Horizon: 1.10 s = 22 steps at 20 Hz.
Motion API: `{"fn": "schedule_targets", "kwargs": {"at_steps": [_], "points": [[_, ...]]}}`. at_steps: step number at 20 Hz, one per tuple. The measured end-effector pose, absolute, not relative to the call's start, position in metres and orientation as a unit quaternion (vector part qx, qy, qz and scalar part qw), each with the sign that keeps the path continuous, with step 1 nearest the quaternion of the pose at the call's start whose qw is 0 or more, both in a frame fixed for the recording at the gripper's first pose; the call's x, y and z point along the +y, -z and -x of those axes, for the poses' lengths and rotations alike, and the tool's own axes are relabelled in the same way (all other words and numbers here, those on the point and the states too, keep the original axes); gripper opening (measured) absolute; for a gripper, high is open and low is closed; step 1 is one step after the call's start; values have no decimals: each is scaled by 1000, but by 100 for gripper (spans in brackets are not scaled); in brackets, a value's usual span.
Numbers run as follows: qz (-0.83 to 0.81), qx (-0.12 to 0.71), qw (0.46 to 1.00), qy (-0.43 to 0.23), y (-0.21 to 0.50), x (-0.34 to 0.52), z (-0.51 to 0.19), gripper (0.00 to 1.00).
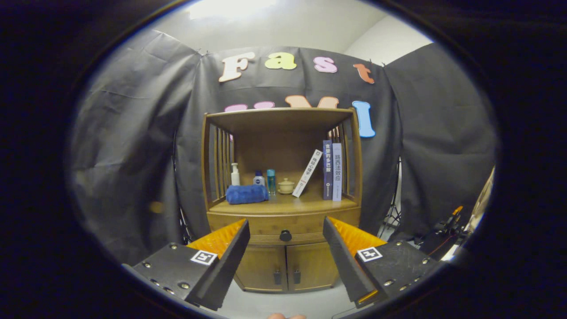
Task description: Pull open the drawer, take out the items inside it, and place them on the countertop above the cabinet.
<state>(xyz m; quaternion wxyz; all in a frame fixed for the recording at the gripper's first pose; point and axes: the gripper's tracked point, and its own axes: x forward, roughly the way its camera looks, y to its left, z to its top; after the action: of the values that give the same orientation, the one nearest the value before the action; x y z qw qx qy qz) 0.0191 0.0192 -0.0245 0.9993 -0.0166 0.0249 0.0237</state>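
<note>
Claw (285, 230): fingers standing spread wide apart, pinching nothing, hanging in the air in front of the cabinet (283, 266) and apart from it.

Drawer (283, 228): sitting closed just under the counter (310, 204), its round dark knob (285, 235) showing in the gap between the two fingers, beyond them. Contents hidden.

Cabinet doors (285, 268): two, sitting shut below the drawer, each carrying a small dark handle near the middle seam.

Counter items, running from the left edge to the right edge:
- Blue towel (246, 194), rolled, lying at the front left corner.
- White pump bottle (235, 174), standing behind the towel by the left slatted side.
- Small white-and-dark bottle (259, 178), standing just beside it.
- Teal bottle (271, 181), standing upright at the towel's right end.
- Cream lidded pot (286, 186), sitting near the middle.
- White book (307, 173), leaning tilted to the right.
- Two books (332, 170), one dark and one pale, standing upright and touching each other by the right slatted side.

A shelf roof (279, 116) is covering the counter from above.
</note>
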Motion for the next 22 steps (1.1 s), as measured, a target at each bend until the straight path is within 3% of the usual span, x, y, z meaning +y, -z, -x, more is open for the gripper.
{"fn": "schedule_targets", "kwargs": {"at_steps": [7, 12, 16, 20, 22], "points": [[-14, 37, 999, -2, 72, 21, -98, 98], [-23, 97, 995, -11, 133, 31, -168, 96], [-39, 159, 986, -24, 190, 34, -219, 80], [-45, 188, 980, -41, 216, 36, -256, 80], [-41, 205, 977, -43, 234, 38, -266, 70]]}}
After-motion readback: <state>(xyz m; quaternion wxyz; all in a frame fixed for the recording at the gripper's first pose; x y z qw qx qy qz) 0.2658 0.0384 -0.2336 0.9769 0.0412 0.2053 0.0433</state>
